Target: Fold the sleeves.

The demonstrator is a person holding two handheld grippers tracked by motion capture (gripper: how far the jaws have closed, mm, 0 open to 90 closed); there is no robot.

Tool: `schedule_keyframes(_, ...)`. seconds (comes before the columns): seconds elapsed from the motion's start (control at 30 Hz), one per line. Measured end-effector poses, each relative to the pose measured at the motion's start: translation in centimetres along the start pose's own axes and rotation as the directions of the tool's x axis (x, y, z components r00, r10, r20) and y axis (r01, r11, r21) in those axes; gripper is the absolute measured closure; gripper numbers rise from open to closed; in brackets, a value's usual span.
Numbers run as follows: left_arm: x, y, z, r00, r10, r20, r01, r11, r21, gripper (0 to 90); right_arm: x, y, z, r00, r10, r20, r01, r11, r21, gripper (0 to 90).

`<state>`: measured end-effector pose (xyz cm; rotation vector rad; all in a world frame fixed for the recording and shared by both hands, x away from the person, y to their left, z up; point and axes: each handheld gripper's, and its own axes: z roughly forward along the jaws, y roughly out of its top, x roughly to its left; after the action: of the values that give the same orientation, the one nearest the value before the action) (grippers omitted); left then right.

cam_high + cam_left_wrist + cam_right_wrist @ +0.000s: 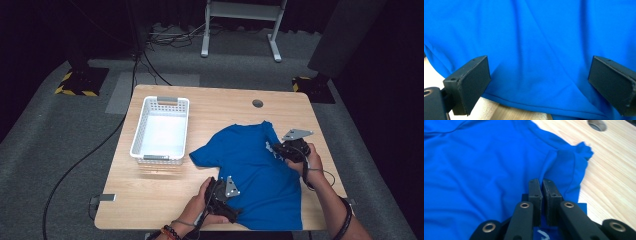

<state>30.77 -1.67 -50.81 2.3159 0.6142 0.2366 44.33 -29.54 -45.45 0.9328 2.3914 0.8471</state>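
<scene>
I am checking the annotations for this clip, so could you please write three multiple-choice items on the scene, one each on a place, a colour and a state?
1. Where does the white basket stand relative to the shirt?
A. left of it
B. on top of it
C. right of it

2. What colour is the shirt?
A. red
B. blue
C. grey

3. How do the jaws of the right gripper stand?
A. wide apart
B. closed on the shirt's fabric
C. closed on the basket

Key: 1 A, as the high view shows the basket at the table's left side. 2 B, as all views show blue cloth. 3 B, as the right gripper view shows the jaws pressed together with fabric bunched at them.
</scene>
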Motion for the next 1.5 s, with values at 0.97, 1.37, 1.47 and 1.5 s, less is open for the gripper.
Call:
schedule_keyframes(0.97, -0.4, 0.8, 0.8, 1.0000, -0.003, 0.003, 0.003, 1.0000, 0.007, 1.2, 0.0, -2.5, 1.9, 0.9913, 0.091, -0.095, -0.084, 0.993, 0.079, 54.4)
schedule_keyframes(1.37, 0.3, 2.8, 2.6, 0.9991, 0.028, 0.032, -0.028, 0.9995, 0.011, 0.1, -2.6, -2.2, 2.7, 0.9896, 0.133, -0.055, -0.127, 0.987, 0.098, 54.4)
schedule_keyframes(1.47, 0.4, 2.9, 2.5, 0.9993, 0.028, 0.024, -0.029, 0.9993, 0.025, 0.5, -3.1, -2.1, 2.8, 0.9894, 0.136, -0.050, -0.131, 0.986, 0.102, 50.6)
schedule_keyframes(1.5, 0.4, 2.9, 2.4, 0.9995, 0.025, 0.018, -0.025, 0.9994, 0.022, 1.8, -3.2, -2.1, 2.8, 0.9897, 0.135, -0.048, -0.129, 0.986, 0.103, 48.4)
